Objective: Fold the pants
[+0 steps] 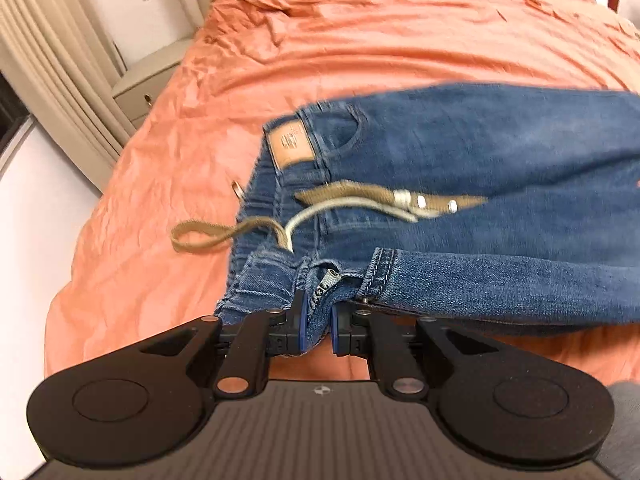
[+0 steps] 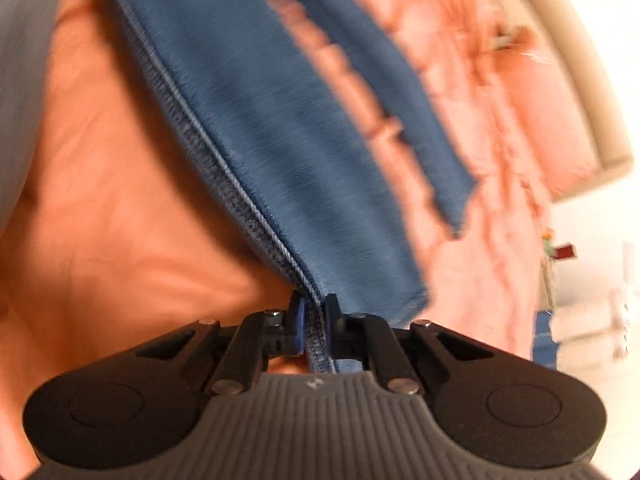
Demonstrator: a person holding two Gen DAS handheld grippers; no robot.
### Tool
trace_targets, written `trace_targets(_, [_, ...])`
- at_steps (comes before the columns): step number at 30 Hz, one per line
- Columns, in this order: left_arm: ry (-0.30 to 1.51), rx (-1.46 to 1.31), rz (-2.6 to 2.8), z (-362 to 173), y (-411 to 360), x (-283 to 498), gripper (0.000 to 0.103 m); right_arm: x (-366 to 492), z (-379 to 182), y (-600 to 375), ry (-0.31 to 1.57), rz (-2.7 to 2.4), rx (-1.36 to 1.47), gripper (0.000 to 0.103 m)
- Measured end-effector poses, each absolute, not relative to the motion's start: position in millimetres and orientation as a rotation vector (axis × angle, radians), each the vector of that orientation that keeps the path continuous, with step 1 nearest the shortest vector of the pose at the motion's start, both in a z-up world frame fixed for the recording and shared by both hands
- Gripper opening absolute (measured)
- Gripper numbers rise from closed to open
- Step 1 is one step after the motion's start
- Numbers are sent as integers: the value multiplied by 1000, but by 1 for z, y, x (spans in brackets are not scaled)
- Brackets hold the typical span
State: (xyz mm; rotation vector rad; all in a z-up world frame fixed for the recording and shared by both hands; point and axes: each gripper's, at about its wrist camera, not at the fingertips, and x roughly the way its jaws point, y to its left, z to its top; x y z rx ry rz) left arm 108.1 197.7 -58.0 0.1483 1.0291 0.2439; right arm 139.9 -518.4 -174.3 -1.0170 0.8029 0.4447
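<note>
Left wrist view: wrinkled orange bed sheet (image 1: 360,40) underneath, blue denim pants (image 1: 480,152) spread across middle and right, tan fabric belt (image 1: 208,236) trailing left. Left gripper (image 1: 318,324) clenched on near waistband denim. Right gripper (image 2: 314,324) clamped on blurred pants seam edge (image 2: 256,216).

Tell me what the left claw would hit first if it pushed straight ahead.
The jeans: the left claw is shut on their waistband, so more denim and the tan belt lie directly ahead, though depth is unclear.
</note>
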Motion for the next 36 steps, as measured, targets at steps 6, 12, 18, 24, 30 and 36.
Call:
trace_targets(6, [972, 153, 267, -23, 199, 136, 12, 181, -103, -524, 728, 367, -898, 1])
trace_targets(12, [932, 179, 293, 4, 200, 206, 12, 272, -59, -514, 717, 300, -831, 1])
trace_targets(18, [984, 162, 325, -17, 217, 298, 12, 390, -65, -491, 768, 236, -752, 2])
trace_targets(24, [1090, 128, 339, -81, 232, 369, 12, 482, -130, -462, 885, 213, -758, 2])
trace_targets(30, [1181, 156, 344, -144, 237, 403, 12, 527, -201, -448, 1005, 210, -776, 2])
trace_targets(36, [1183, 172, 342, -157, 236, 408, 13, 536, -232, -443, 1052, 214, -778, 2])
